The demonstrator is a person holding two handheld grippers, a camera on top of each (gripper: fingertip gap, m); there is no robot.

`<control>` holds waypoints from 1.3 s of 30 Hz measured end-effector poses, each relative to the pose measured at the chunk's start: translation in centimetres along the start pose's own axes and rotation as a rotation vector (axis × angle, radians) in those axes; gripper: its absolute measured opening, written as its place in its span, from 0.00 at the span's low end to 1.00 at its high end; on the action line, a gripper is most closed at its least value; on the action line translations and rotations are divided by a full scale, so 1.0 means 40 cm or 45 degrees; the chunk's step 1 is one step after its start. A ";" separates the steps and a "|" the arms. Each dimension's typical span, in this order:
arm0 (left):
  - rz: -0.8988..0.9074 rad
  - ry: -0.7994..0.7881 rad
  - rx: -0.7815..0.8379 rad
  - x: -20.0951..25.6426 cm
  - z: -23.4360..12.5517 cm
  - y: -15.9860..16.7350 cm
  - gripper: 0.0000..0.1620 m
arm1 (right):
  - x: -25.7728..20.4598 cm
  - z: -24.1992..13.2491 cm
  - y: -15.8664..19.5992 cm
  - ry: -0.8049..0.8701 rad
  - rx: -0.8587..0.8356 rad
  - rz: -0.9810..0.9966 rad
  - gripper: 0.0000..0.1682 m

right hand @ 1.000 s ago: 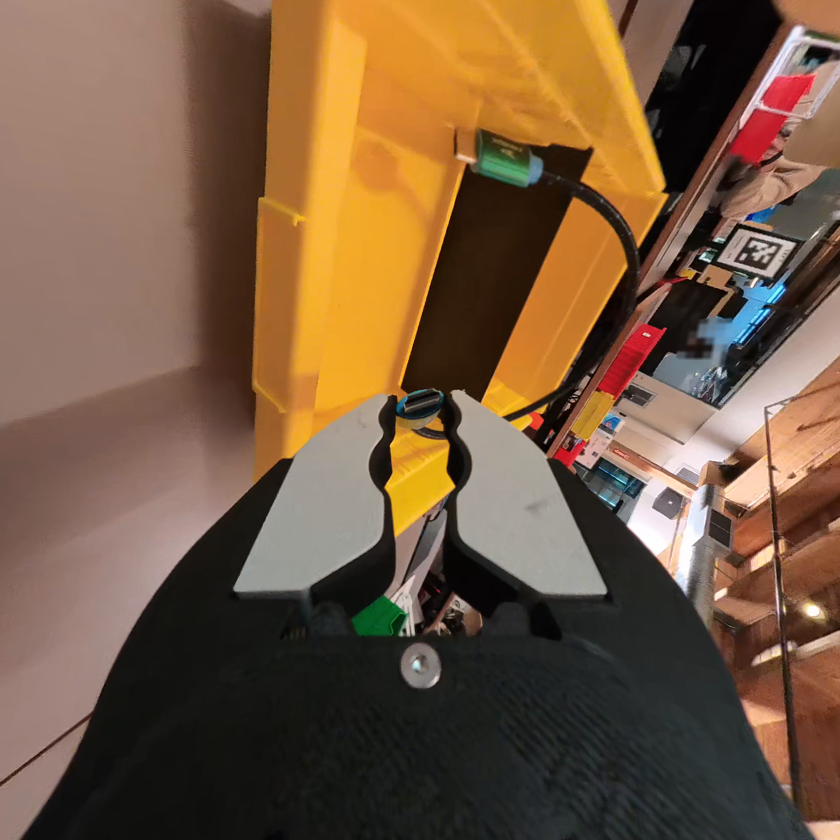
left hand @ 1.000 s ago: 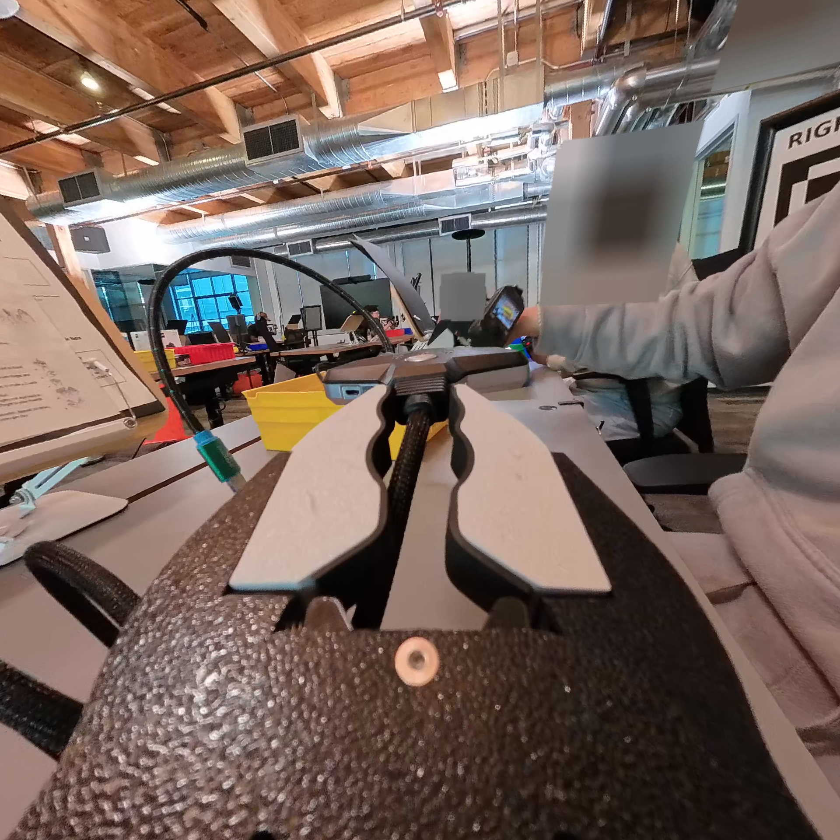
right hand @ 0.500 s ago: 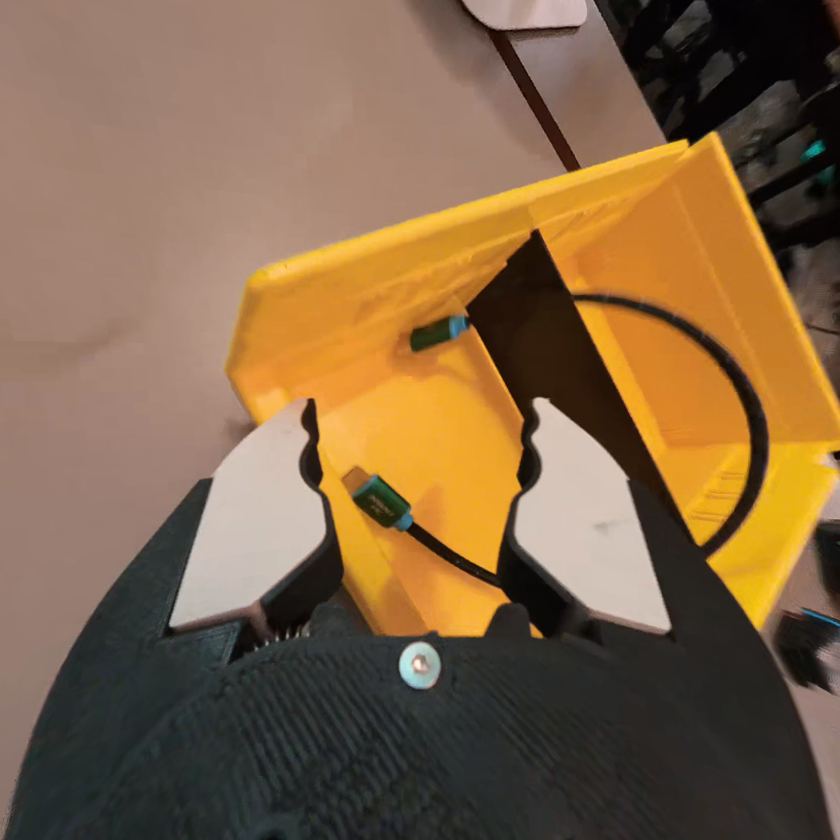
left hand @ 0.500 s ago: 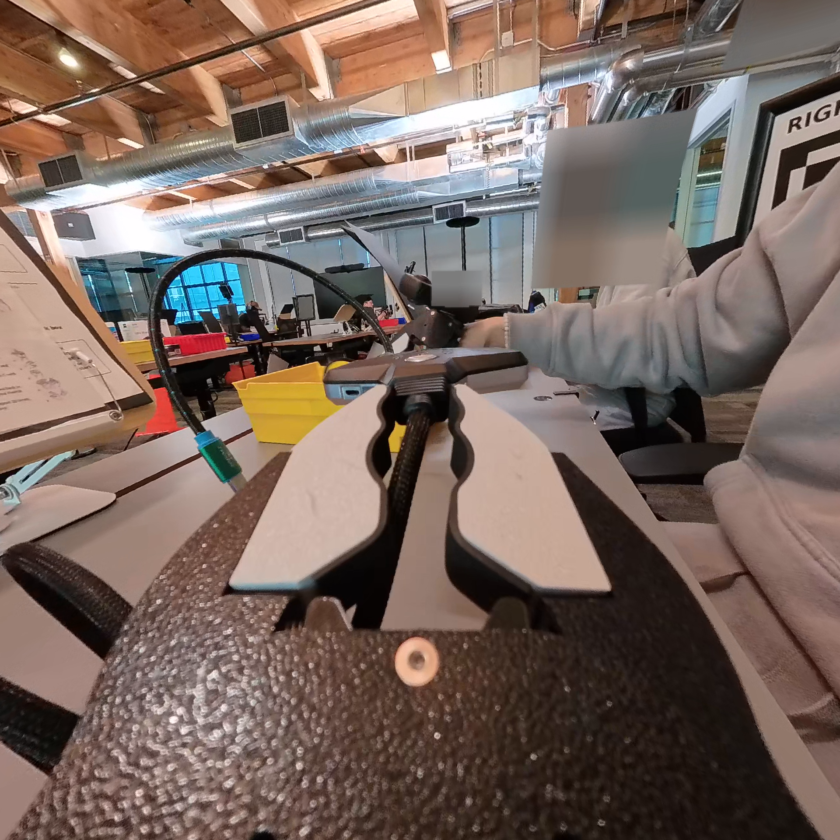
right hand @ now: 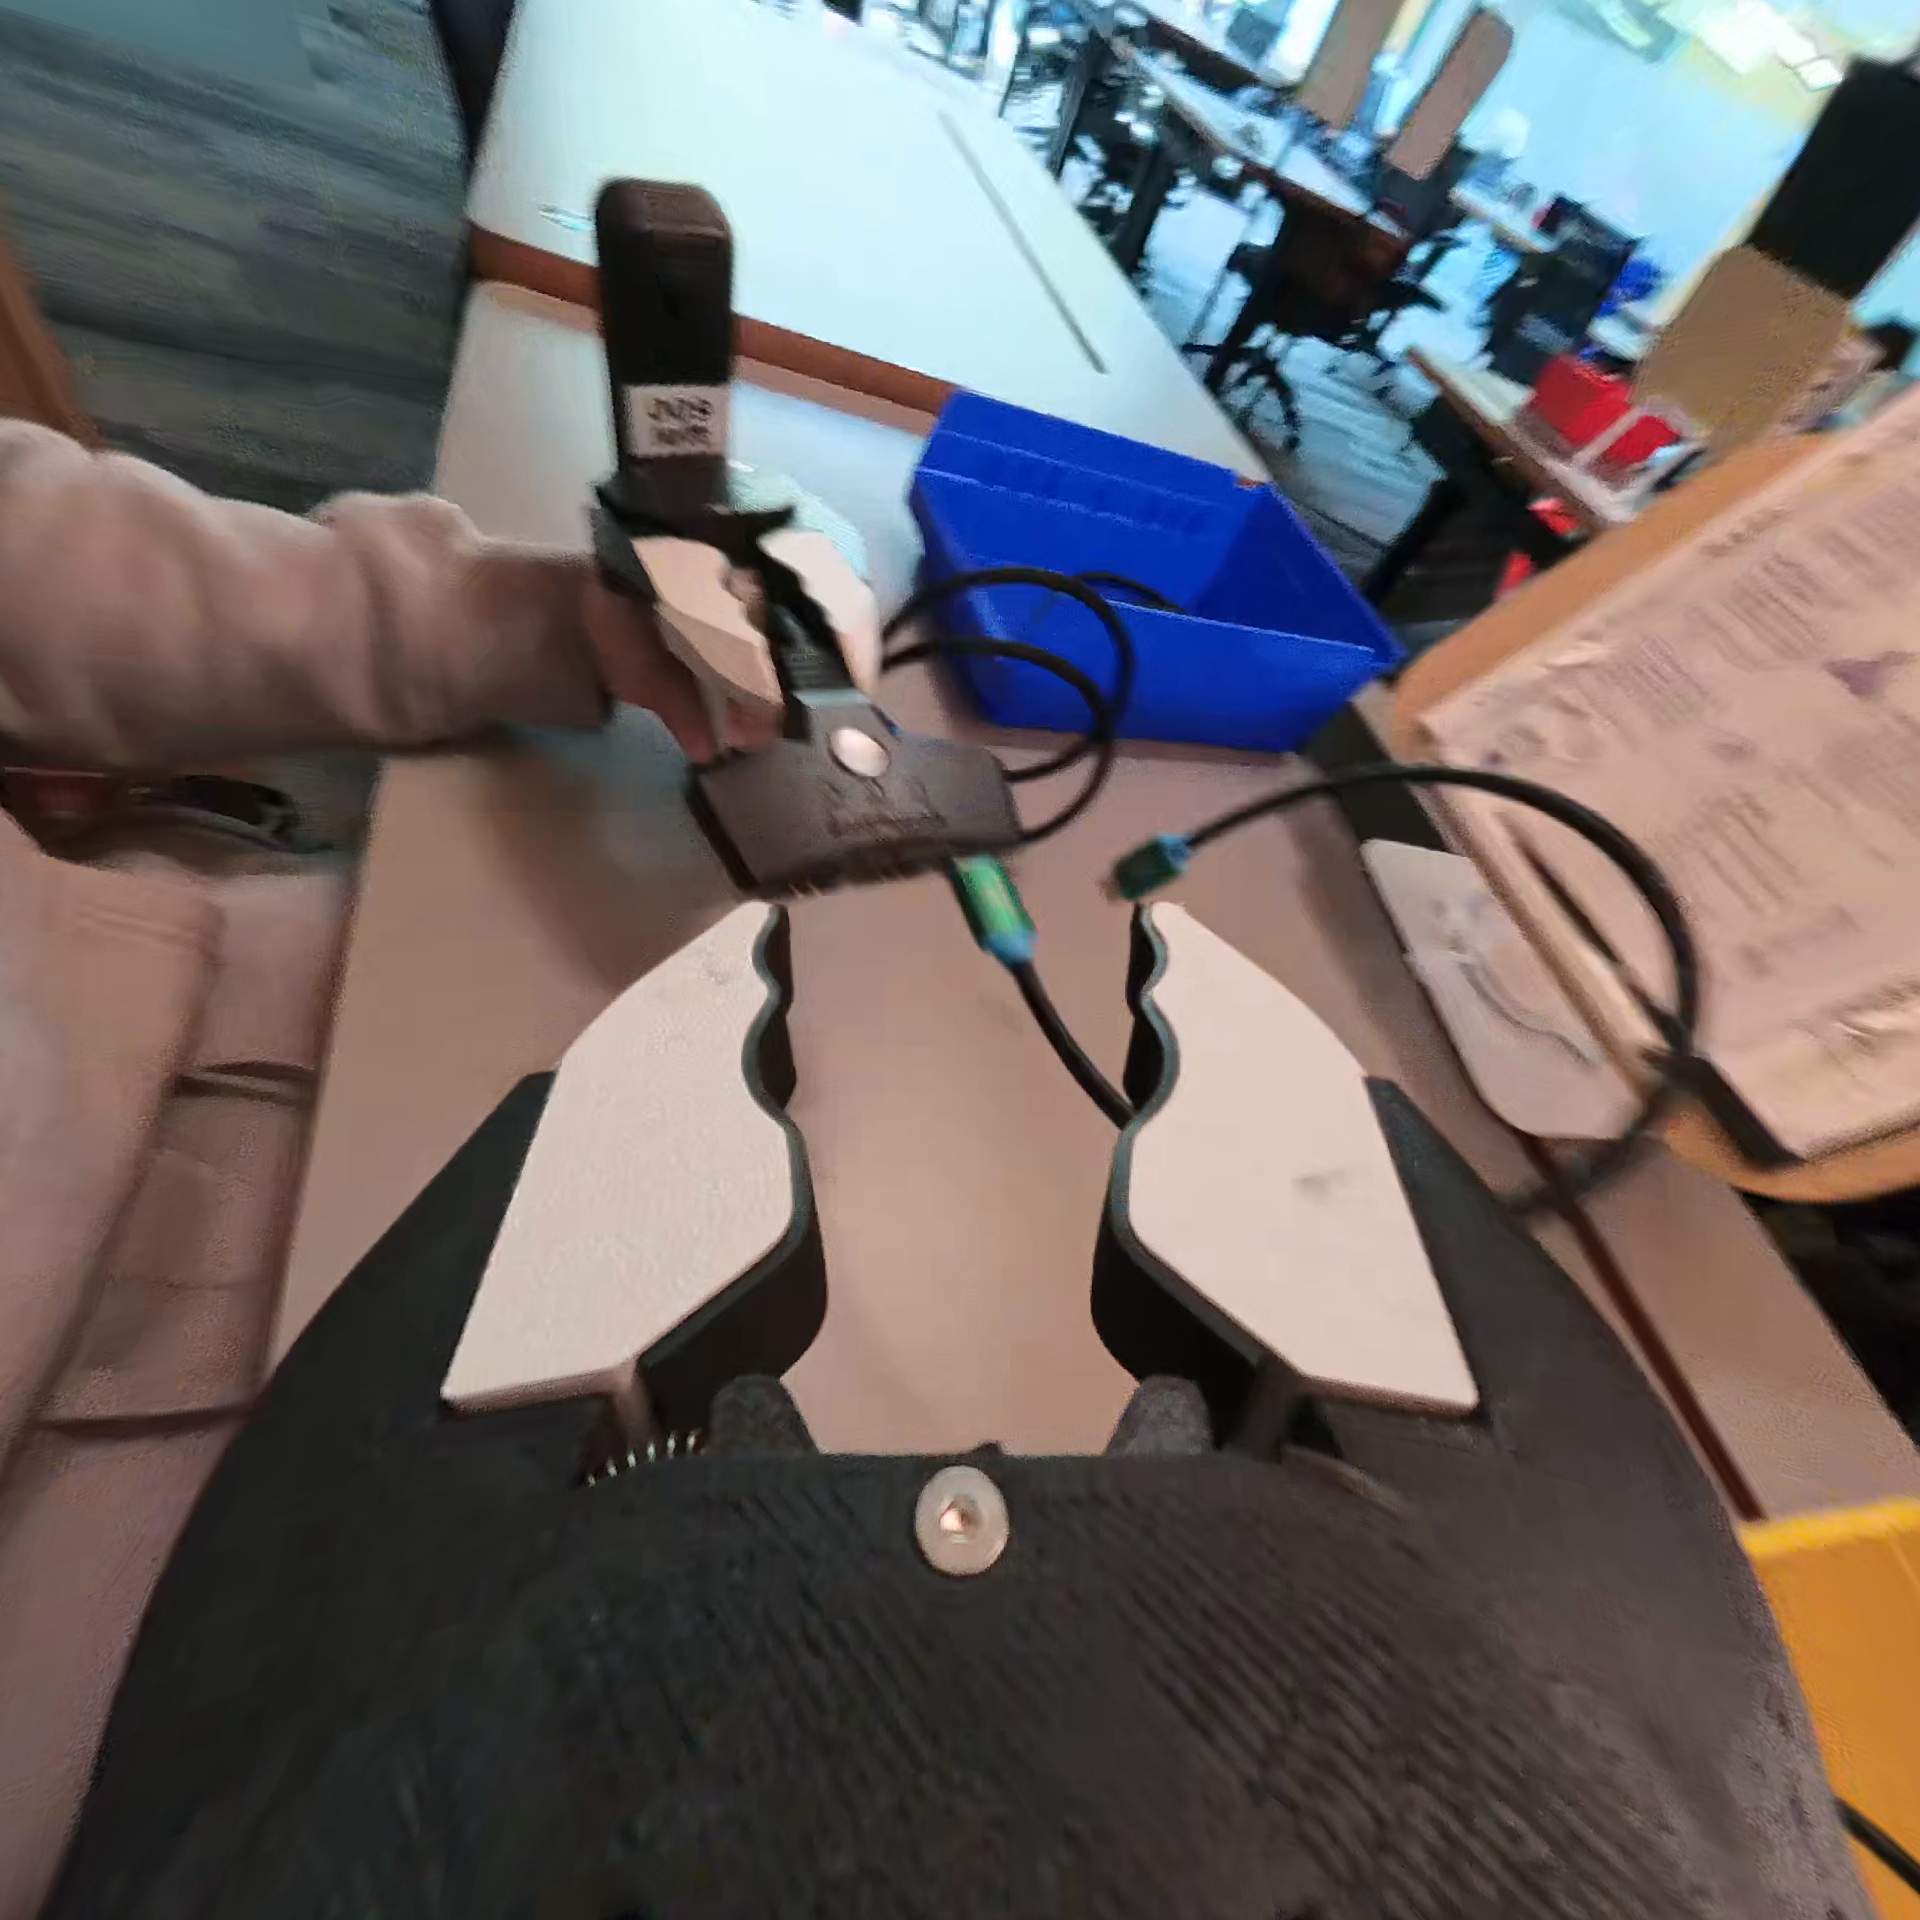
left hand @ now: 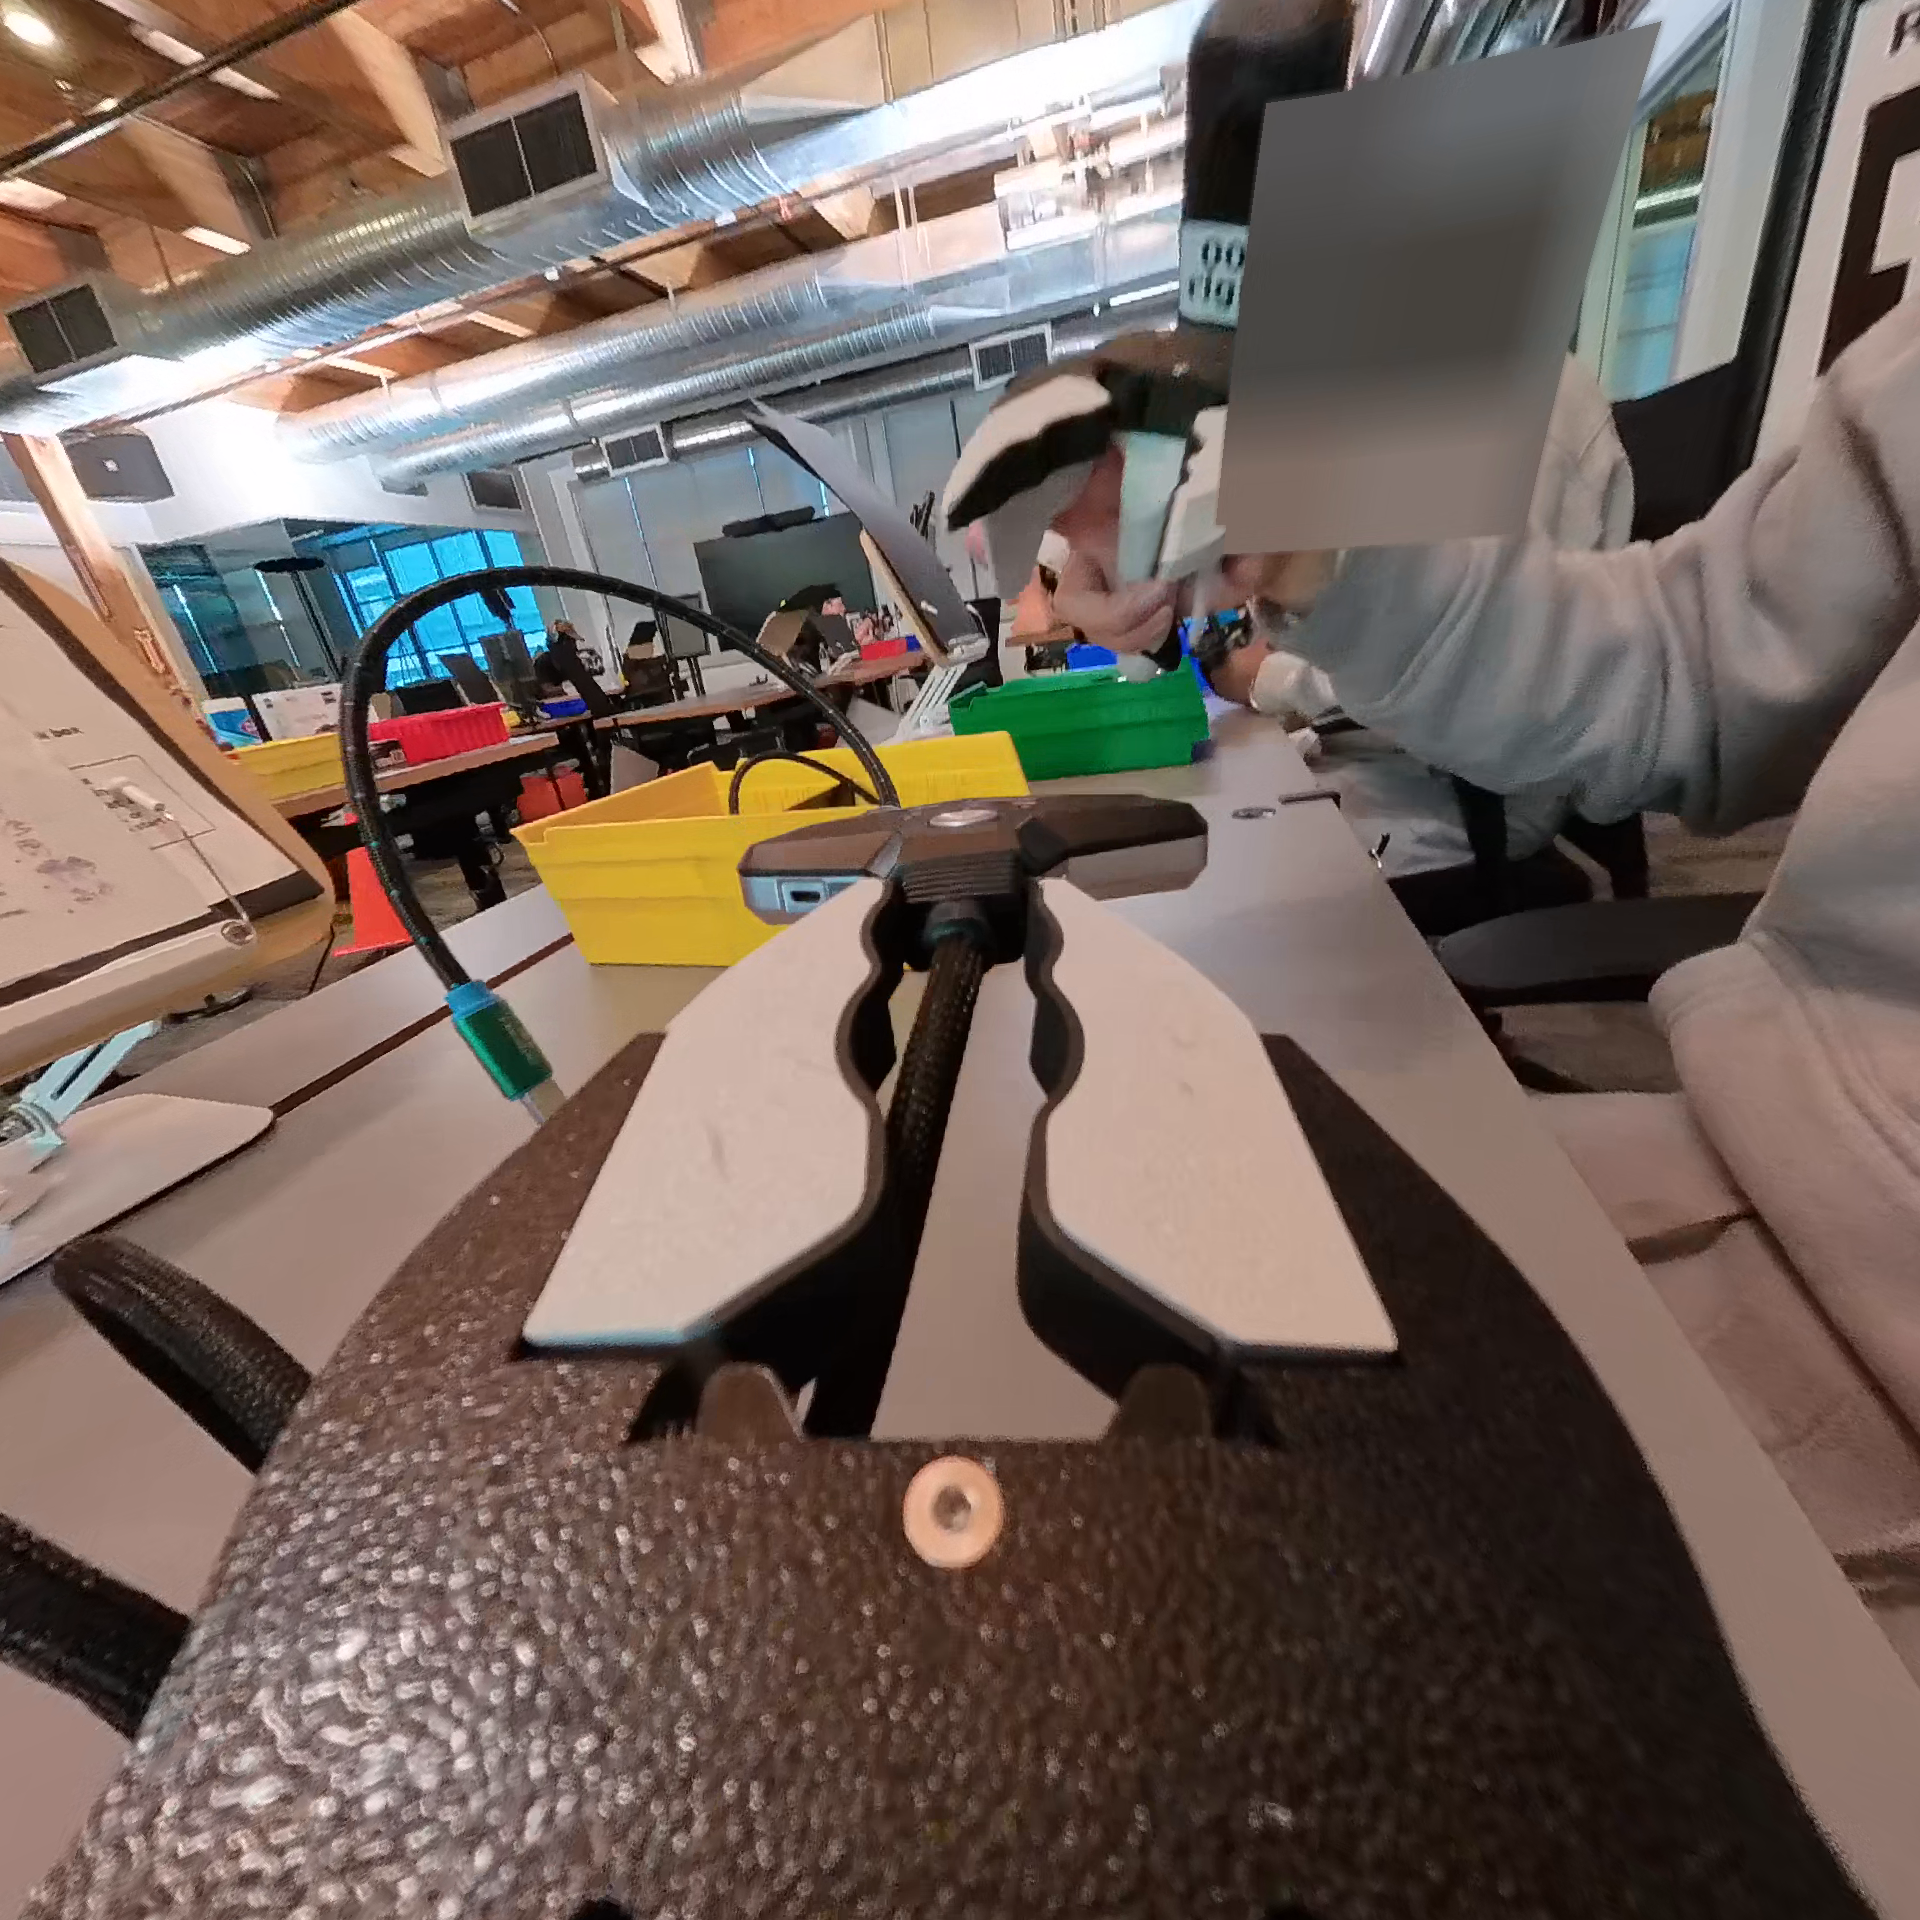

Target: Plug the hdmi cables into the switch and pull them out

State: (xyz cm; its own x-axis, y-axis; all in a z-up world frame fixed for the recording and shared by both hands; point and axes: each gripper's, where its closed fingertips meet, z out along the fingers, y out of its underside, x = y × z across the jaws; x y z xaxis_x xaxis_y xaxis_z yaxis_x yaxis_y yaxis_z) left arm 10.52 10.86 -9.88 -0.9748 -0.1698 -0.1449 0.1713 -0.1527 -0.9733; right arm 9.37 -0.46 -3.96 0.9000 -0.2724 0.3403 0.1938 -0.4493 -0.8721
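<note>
The black HDMI switch [left hand: 977,842] lies on the grey table. My left gripper [left hand: 961,914] is shut on the braided cable at the switch's near end. In the right wrist view the switch [right hand: 852,800] sits beyond my right gripper [right hand: 956,925], which is open, empty and held above the table. A green HDMI plug [right hand: 992,904] sits in the switch's port between my right fingers. A second green plug [right hand: 1148,868] hangs free on a black cable arc; it also shows in the left wrist view [left hand: 499,1049]. My right gripper [left hand: 1039,468] appears raised beyond the switch.
A yellow bin [left hand: 665,883] with a thin black cable inside stands behind the switch, and a green bin [left hand: 1081,717] stands farther back. A blue bin [right hand: 1143,582] sits beyond the left gripper. A tilted document stand [right hand: 1714,727] is on one side. The person's sleeve [left hand: 1558,665] crosses above the table.
My right gripper opened and let a green-ended cable drop into the yellow bin. It then rose and swung round to face the switch. My left gripper kept its hold.
</note>
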 end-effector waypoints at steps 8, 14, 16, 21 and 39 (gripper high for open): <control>0.017 0.092 -0.015 0.038 0.020 0.004 0.13 | -0.012 0.153 0.072 -0.207 -0.189 0.147 0.33; -0.004 0.131 0.062 0.048 0.011 -0.014 0.13 | -0.017 0.165 0.097 -0.269 -0.205 0.205 0.23; 0.001 0.138 0.065 0.050 0.011 -0.014 0.13 | -0.024 0.162 0.099 -0.302 -0.208 0.227 0.21; 0.029 0.167 0.056 0.064 0.022 -0.014 0.13 | -0.040 0.154 0.092 -0.388 -0.185 0.296 0.15; 0.092 0.191 -0.076 0.081 0.035 0.010 0.13 | -0.058 0.129 0.117 -0.394 -0.366 0.109 0.12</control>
State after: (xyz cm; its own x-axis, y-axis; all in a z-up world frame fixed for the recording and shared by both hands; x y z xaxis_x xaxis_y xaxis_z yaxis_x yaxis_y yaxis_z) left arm 7.62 8.90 -10.49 -0.9715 -0.0303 -0.2352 0.2370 -0.0865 -0.9677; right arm 10.21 2.46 -10.66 0.9912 -0.0707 0.1117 0.0363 -0.6667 -0.7444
